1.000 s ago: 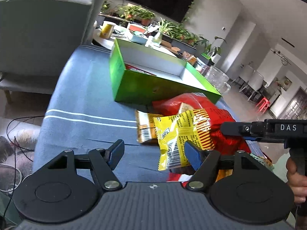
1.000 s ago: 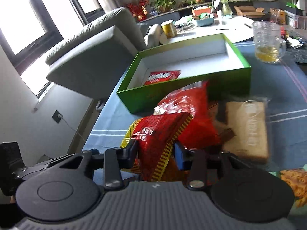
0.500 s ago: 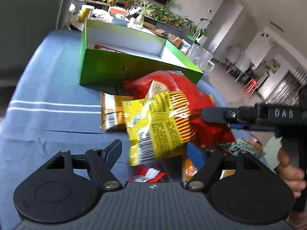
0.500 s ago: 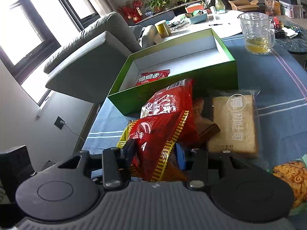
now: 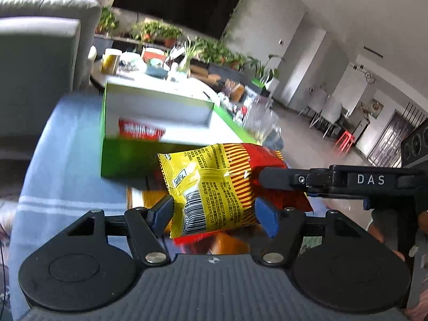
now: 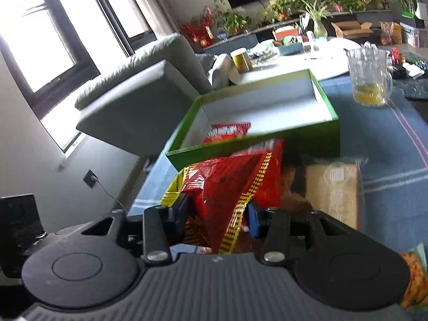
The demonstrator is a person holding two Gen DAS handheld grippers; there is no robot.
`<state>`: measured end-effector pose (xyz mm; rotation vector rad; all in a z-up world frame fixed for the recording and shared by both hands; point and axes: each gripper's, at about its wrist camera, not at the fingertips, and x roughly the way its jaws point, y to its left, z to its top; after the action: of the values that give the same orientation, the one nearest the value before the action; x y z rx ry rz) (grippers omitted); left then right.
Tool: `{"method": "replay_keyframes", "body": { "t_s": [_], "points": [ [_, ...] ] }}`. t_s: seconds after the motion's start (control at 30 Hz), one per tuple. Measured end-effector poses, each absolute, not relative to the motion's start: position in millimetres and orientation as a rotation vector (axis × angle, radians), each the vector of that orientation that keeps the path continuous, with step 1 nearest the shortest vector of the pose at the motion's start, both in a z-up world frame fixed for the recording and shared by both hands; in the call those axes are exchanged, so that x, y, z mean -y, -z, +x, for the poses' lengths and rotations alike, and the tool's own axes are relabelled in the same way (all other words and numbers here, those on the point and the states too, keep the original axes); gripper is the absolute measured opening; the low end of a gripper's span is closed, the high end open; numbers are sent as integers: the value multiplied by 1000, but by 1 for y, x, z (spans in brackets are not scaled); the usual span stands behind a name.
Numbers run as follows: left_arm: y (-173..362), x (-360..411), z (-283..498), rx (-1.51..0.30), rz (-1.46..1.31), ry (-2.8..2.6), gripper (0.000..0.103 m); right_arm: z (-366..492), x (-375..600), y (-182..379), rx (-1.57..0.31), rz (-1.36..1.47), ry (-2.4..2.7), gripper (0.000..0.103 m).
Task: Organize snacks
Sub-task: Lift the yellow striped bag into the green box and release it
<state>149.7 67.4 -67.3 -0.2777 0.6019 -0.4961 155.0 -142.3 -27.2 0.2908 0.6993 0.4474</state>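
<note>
Red snack bag (image 6: 227, 187) between right hand-held gripper (image 6: 219, 214) pads.

Left gripper (image 5: 214, 210) jaws, just closing, now flank the raised yellow bag (image 5: 211, 187); earlier, the bag lay right of them.

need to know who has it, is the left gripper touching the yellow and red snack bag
Touching. In the left wrist view, the left gripper has a blue pad against each side of the yellow and red snack bag.

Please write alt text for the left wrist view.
The left gripper closes around a yellow and red snack bag, which the right gripper holds from the right. Behind stands a green box with one red packet inside.
</note>
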Motion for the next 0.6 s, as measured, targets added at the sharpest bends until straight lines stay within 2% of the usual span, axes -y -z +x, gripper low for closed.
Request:
{"method": "replay_keyframes", "body": {
  "t_s": [0.6],
  "points": [
    [28,-13,217,-516,-173,487,64,222,183,0,-608,386,-474,64]
  ]
}}
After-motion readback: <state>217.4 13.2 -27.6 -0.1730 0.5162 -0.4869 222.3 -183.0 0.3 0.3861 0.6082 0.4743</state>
